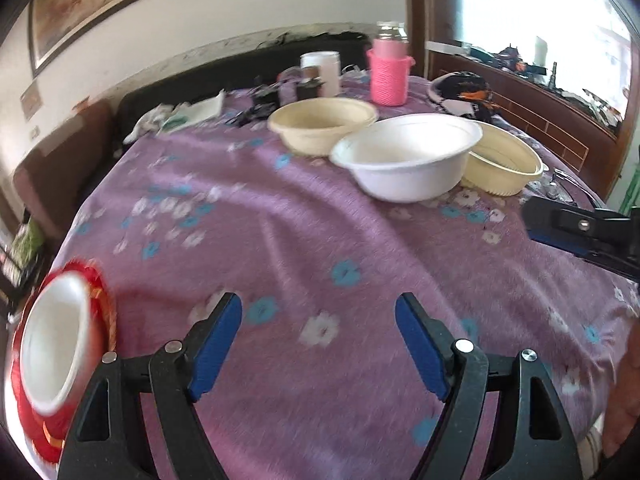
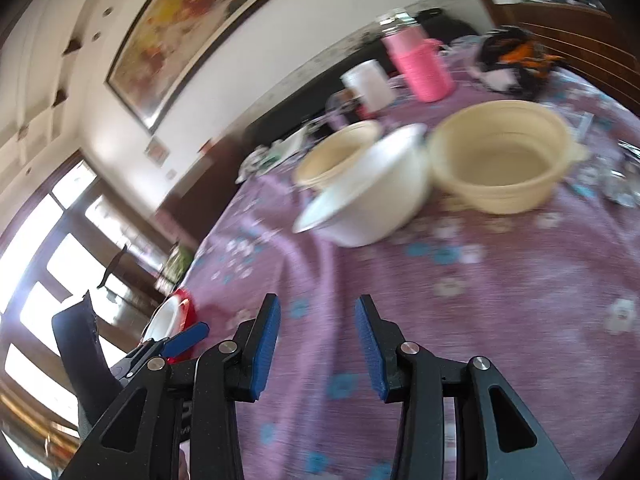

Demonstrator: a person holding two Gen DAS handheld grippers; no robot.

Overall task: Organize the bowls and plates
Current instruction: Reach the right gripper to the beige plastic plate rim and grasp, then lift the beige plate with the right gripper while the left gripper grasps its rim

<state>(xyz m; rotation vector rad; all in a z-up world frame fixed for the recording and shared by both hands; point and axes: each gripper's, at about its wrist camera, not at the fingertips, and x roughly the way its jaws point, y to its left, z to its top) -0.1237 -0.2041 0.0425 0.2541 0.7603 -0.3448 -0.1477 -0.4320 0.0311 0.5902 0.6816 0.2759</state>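
Left wrist view: left tool (image 1: 319, 344) gapes wide, empty, over the purple counter (image 1: 280, 240). Right tool (image 2: 318, 346) stands narrower, also empty. White bowl (image 1: 406, 156) sits upper centre between two cream bowls (image 1: 322, 124).

A purple flowered cloth (image 1: 304, 216) covers the table. At its far side stand a pink knitted bottle sleeve (image 1: 389, 76) and a white cup (image 1: 322, 70). A framed painting (image 2: 188, 32) hangs on the wall.
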